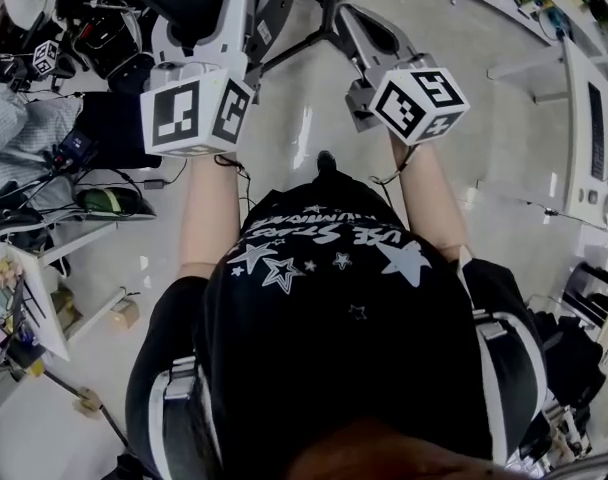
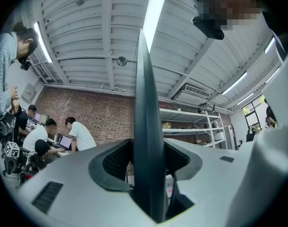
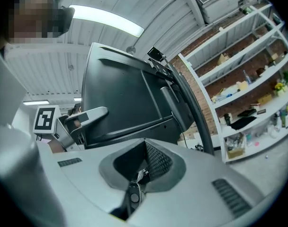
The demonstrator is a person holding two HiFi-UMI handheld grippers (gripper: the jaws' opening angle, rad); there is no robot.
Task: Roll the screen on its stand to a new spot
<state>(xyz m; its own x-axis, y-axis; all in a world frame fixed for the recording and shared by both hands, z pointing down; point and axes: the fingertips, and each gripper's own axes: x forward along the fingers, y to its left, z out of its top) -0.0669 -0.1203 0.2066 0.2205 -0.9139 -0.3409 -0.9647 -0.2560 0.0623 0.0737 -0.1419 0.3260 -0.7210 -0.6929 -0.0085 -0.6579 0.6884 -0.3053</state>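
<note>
While clamped at its rim, screen (image 2: 146,126): dark, upright, seen edge-on between the left jaws, back panel turned toward the right gripper view.
Left gripper (image 2: 148,148): closed on that thin edge, pressed against both faces.
Right gripper (image 3: 145,148): jaws drawn together, with the screen's back panel beyond the tips. Small dark piece low in the notch, too unclear to name.
Stand (image 1: 330,8): black pole and splayed legs on the floor, between the two grippers in the head view.
Shelving (image 3: 250,86): white, against a brick wall, beside the screen's far edge. Holds boxes, bottles and small items, their contents not legible.
Left margin: cluttered table (image 1: 79,233) with cables and gear, near the left arm.
Right margin: white cabinet (image 1: 584,138), well apart from the stand.
Open room: bare pale floor (image 1: 454,38) ahead and to the right of the legs.
</note>
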